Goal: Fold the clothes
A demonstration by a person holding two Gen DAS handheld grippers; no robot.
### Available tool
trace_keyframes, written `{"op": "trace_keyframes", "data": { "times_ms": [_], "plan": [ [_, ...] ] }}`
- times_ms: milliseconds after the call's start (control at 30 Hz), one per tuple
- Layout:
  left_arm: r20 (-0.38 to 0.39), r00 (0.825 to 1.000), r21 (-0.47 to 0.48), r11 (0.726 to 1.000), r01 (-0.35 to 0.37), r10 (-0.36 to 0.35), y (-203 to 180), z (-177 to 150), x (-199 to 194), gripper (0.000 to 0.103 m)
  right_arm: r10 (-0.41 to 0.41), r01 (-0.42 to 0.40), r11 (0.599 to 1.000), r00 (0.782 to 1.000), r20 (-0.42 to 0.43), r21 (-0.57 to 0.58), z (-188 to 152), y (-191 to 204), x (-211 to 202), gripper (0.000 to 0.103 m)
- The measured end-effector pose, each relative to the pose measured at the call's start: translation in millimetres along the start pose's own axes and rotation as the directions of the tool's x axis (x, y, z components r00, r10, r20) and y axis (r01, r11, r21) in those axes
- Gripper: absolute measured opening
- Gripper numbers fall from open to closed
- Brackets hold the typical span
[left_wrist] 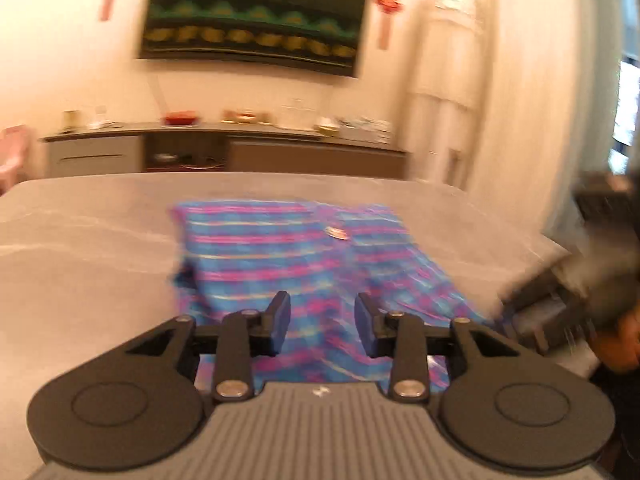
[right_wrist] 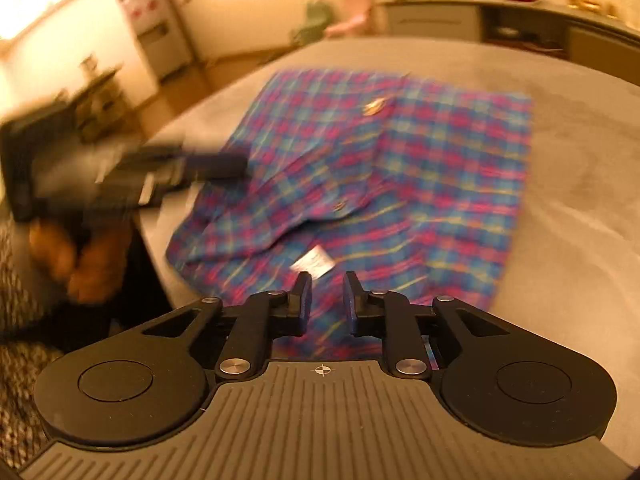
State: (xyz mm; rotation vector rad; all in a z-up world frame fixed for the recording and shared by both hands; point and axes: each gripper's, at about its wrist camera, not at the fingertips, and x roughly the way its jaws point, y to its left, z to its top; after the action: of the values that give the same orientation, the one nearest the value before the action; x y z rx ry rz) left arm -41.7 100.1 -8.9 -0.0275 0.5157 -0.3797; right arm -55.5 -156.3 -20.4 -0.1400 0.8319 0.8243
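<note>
Plaid shirt lies on the grey table, partly folded into a rough rectangle, a panel doubled across the front, white label showing near the near hem; both views motion-blurred. Right gripper hangs over the near hem, fingers parted a little, nothing between them. Left gripper over the near end of the cloth, fingers wider apart, also empty; from the right wrist view it sits at the shirt's left edge. Stage unclear: could be mid-fold or laid down between folds. For a clean fold, judged: pinch only the top layer at matching corners, lift both evenly, keep edges parallel. Bare tabletop beyond and to the right; table edge close on the left, near the person's hand
</note>
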Motion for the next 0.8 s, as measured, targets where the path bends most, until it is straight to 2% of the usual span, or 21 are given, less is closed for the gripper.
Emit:
{"op": "trace_keyframes", "data": {
  "times_ms": [67,133,167,200,233,267,300,333,367,400,433,467,500,533,567,600,633,700,733,800],
  "plan": [
    [-0.095,0.995,0.035,0.999,-0.024,0.027,-2.6,-7.0,13.8,0.036,-0.052,0.048,0.996,0.997,-0.049,-0.079,-3.3,4.7,4.8,0.003],
    [-0.174,0.984,0.131,0.991,-0.016,0.038,-18.7,-19.1,27.0,0.036,-0.182,0.177,0.979,0.982,-0.05,-0.102,-1.7,-5.2,5.6,0.0],
    [-0.168,0.986,0.16,0.987,0.013,0.015,-30.8,-24.0,26.1,0.036,-0.256,0.25,0.963,0.966,-0.045,-0.105,-0.2,-12.0,5.5,0.0],
    [-0.174,0.983,0.161,0.983,0.084,-0.055,-42.9,-26.4,23.8,0.035,-0.328,0.322,0.941,0.944,-0.04,-0.108,1.2,-18.8,5.4,0.0],
    [-0.185,0.969,0.17,0.966,0.194,-0.162,-57.6,-28.7,19.5,0.035,-0.438,0.431,0.893,0.898,-0.032,-0.128,1.5,-25.0,8.3,0.012],
    [-0.197,0.944,0.179,0.937,0.301,-0.266,-72.3,-31.1,15.2,0.039,-0.567,0.557,0.815,0.824,-0.018,-0.158,1.0,-30.9,13.2,0.022],
    [-0.198,0.919,0.203,0.903,0.378,-0.34,-86.7,-32.9,9.5,0.039,-0.662,0.649,0.736,0.749,-0.005,-0.19,-0.3,-35.6,17.6,0.047],
    [-0.171,0.919,0.265,0.882,0.391,-0.356,-100.6,-33.5,0.7,0.039,-0.736,0.719,0.658,0.677,0.008,-0.224,-2.3,-39.7,21.7,0.049],
    [-0.143,0.916,0.31,0.862,0.401,-0.375,-110.4,-32.6,-7.6,0.038,-0.751,0.739,0.643,0.66,0.025,-0.199,-2.1,-41.4,17.4,0.044],
    [-0.108,0.911,0.311,0.857,0.412,-0.399,-108.8,-27.3,-14.2,0.038,-0.73,0.729,0.672,0.682,0.045,-0.135,-0.6,-41.6,7.5,0.04],
    [-0.064,0.91,0.295,0.864,0.408,-0.409,-100.9,-20.2,-19.6,0.038,-0.71,0.713,0.698,0.701,0.066,-0.071,0.9,-41.7,-2.4,0.04],
    [-0.011,0.918,0.263,0.885,0.384,-0.395,-88.6,-13.4,-24.9,0.038,-0.673,0.676,0.737,0.733,0.102,0.006,1.0,-40.0,-16.9,0.04],
    [0.046,0.934,0.2,0.919,0.339,-0.355,-69.7,-6.5,-28.4,0.038,-0.623,0.617,0.782,0.767,0.15,0.09,0.3,-37.1,-34.4,0.04],
    [0.091,0.953,0.113,0.953,0.28,-0.291,-47.4,-0.5,-27.0,0.038,-0.576,0.557,0.817,0.791,0.205,0.147,-3.0,-33.5,-50.1,0.04],
    [0.122,0.966,0.021,0.974,0.226,-0.227,-25.1,4.5,-24.3,0.036,-0.53,0.497,0.848,0.806,0.265,0.184,-7.9,-29.5,-64.8,0.04],
    [0.124,0.975,-0.07,0.978,0.196,-0.186,-4.0,6.1,-18.3,0.036,-0.475,0.433,0.879,0.827,0.301,0.199,-13.2,-26.1,-72.3,0.041],
    [0.109,0.978,-0.147,0.97,0.192,-0.177,14.2,5.3,-11.3,0.035,-0.414,0.367,0.909,0.851,0.322,0.2,-19.0,-23.3,-75.0,0.042],
    [0.072,0.976,-0.231,0.948,0.219,-0.207,32.2,2.0,3.5,0.035,-0.306,0.262,0.948,0.907,0.29,0.183,-32.0,-21.5,-71.9,0.039],
    [0.05,0.973,-0.235,0.944,0.231,-0.226,33.1,0.1,10.8,0.035,-0.289,0.252,0.952,0.927,0.241,0.172,-38.3,-21.6,-64.8,0.039],
    [-0.013,0.977,-0.154,0.966,0.208,-0.213,19.8,-2.3,24.4,0.035,-0.301,0.28,0.948,0.943,0.14,0.15,-47.4,-22.7,-48.6,0.038]
  ]
}}
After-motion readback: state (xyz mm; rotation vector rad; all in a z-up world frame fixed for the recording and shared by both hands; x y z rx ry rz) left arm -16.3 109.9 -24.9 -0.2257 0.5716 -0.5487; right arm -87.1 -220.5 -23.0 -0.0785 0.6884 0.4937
